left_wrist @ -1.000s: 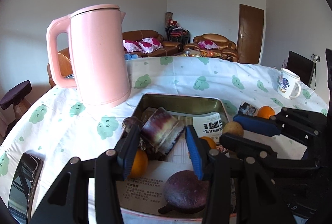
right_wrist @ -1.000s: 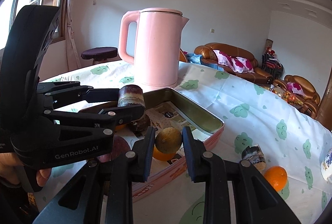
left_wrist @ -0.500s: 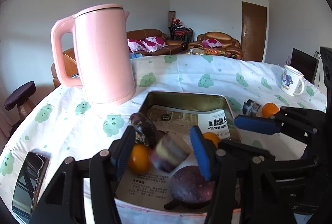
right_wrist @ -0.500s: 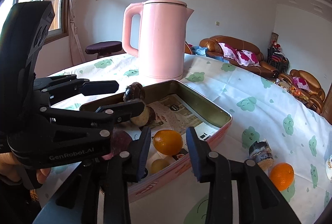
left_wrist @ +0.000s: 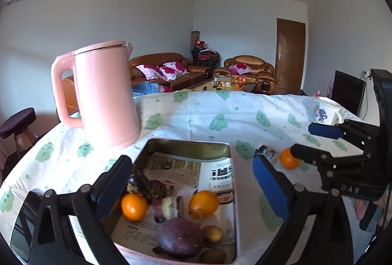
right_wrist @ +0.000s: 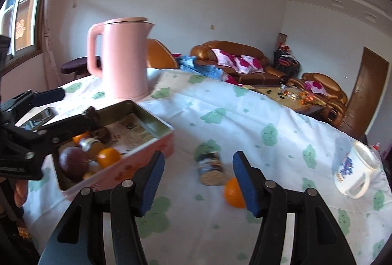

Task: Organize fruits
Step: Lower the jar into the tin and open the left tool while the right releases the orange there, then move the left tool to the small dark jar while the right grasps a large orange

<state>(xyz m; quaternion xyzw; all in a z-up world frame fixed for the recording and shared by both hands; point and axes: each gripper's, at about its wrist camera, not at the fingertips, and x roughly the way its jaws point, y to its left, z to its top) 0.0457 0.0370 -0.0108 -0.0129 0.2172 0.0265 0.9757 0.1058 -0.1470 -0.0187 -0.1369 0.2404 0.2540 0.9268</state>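
**Stray orange, crowded approach**

One orange [right_wrist: 234, 193] lies on the desk [right_wrist: 245, 122] outside the tin [right_wrist: 156, 142] — touching a fallen jar [right_wrist: 211, 168]. The right tool [right_wrist: 198, 181] gapes empty above both (left tool [left_wrist: 191, 184] likewise spread). Closing carelessly could catch the jar or roll the fruit away.

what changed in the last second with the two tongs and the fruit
Both tongs let go: the left tongs dropped the sugarcane piece into the tin tray, the right tongs dropped a small brownish fruit there. Both now open; the right swung toward the orange on the tablecloth. The pink kettle stayed put.
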